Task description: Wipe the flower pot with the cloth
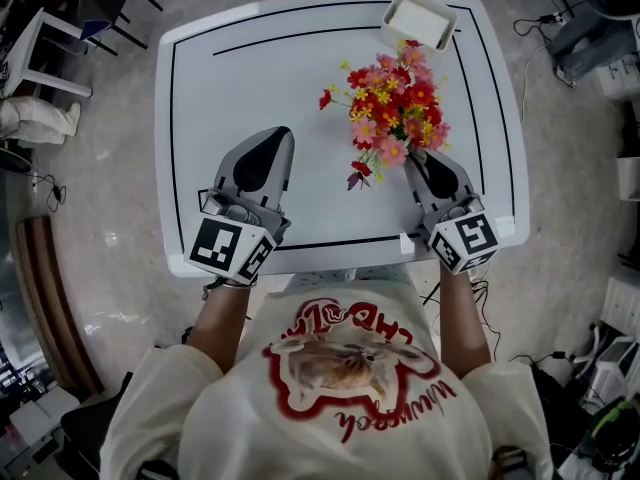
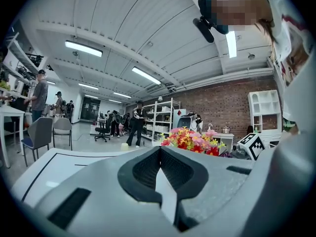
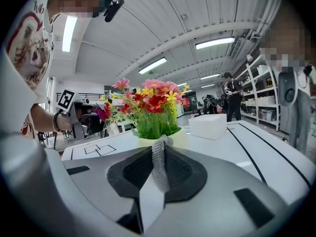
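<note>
Right tool (image 3: 159,144) pinched a grey cloth (image 3: 158,167), just short of the flower pot (image 3: 181,138), which stood on the desk (image 1: 250,88) near a white box (image 1: 418,18); left tool (image 2: 159,152) was pressed together, empty.

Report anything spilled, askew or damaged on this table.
Nothing stands out. The flower pot stands upright on the white table, nothing spilled around it. The white box sits flat near the far edge. The right hand-held gripper pinches the grey cloth; the left hand-held gripper is shut and empty.
</note>
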`<state>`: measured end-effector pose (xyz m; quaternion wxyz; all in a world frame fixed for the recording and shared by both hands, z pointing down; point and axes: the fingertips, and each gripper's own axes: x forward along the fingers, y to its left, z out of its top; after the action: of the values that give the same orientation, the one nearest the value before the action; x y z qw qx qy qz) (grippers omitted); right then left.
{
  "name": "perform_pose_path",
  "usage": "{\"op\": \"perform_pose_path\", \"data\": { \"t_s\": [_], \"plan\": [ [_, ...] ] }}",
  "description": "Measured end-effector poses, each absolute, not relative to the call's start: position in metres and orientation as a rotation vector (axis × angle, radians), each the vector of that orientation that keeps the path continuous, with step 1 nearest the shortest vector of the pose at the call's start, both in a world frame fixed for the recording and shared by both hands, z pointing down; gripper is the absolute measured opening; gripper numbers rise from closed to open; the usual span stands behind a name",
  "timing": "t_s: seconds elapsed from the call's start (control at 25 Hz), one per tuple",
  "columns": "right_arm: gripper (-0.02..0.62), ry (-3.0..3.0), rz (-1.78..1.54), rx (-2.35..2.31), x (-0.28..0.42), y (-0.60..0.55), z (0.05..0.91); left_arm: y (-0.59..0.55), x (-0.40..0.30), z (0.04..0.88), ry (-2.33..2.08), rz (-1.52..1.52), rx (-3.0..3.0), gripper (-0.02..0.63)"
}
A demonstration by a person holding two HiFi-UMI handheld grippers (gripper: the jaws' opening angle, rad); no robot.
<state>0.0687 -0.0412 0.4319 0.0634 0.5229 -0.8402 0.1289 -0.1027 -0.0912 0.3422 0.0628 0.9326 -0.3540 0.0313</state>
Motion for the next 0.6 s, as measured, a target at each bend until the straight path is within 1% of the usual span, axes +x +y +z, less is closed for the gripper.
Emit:
{"op": "perform_pose_path", "data": {
  "t_s": [0.6],
  "plan": [
    [0.057,-2.534,0.388,1.644,0.044,-0.034,0.429,-0.084,-0.118,0.346,-1.071,0.093,2.814,0.003]
  ]
}}
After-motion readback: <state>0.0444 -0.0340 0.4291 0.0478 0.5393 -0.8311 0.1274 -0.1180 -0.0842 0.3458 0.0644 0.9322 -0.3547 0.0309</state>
